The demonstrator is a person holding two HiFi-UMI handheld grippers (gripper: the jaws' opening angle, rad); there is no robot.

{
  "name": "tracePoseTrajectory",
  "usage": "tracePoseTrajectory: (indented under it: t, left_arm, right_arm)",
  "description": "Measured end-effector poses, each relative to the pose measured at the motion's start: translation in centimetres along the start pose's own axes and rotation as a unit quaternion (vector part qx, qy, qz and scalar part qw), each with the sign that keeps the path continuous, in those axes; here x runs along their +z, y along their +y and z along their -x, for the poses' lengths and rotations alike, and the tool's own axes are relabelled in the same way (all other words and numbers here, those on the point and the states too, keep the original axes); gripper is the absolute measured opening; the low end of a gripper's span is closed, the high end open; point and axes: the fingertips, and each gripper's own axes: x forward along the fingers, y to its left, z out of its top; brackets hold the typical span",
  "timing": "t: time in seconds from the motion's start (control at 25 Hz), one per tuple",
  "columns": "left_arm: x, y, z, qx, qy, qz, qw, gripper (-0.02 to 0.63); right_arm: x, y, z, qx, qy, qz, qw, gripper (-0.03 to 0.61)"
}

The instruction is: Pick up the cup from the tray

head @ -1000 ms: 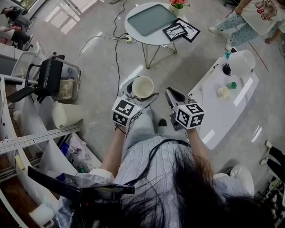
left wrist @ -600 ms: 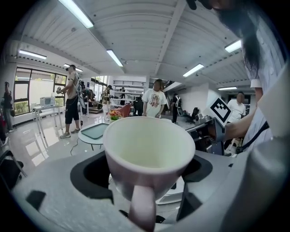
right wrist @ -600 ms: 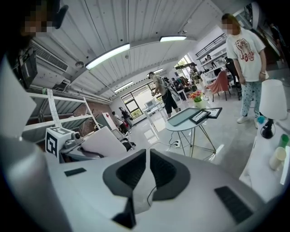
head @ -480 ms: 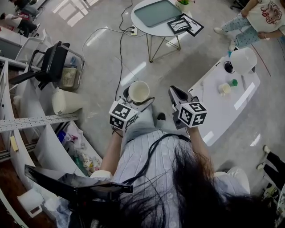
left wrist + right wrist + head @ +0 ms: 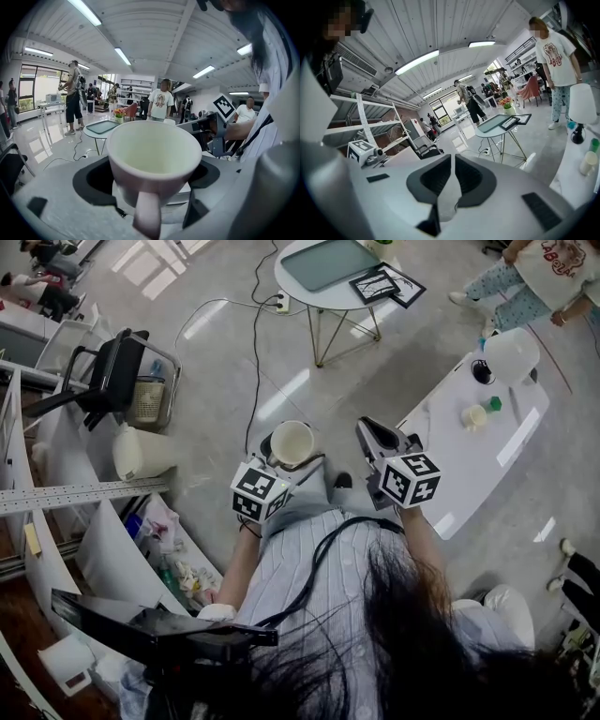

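Observation:
A cream cup (image 5: 292, 442) with a handle is held in my left gripper (image 5: 284, 454), in front of the person's body and above the floor. In the left gripper view the cup (image 5: 154, 157) fills the middle, mouth up and empty, handle toward the camera, with the jaws shut on its base. My right gripper (image 5: 371, 434) hangs level beside it to the right, its dark pads (image 5: 466, 180) nearly touching with nothing between them. The green tray (image 5: 330, 263) lies on a round white table (image 5: 302, 293) far ahead, also visible as the tray (image 5: 494, 123) in the right gripper view.
A long white table (image 5: 469, 460) at right carries a white lamp (image 5: 511, 354), a small cup (image 5: 474, 415) and a green piece (image 5: 494, 404). A black chair (image 5: 111, 381) and shelving (image 5: 56, 498) stand at left. A cable (image 5: 251, 343) runs over the floor. A person (image 5: 534, 277) stands at upper right.
The round table with the tray has drifted slightly farther up the head view. Both grippers keep their places before the body, and the cup stays in the left one.

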Motion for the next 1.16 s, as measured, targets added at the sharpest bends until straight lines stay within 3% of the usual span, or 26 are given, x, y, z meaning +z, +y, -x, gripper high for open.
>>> tracePoseTrajectory:
  t: [1.16]
  left_arm:
    - [-0.5, 1.7, 1.0, 0.017, -0.006, 0.02, 0.9996, 0.442]
  right_arm:
    - [-0.7, 1.8, -2.4, 0.028, 0.027, 0.015, 0.999, 0.043]
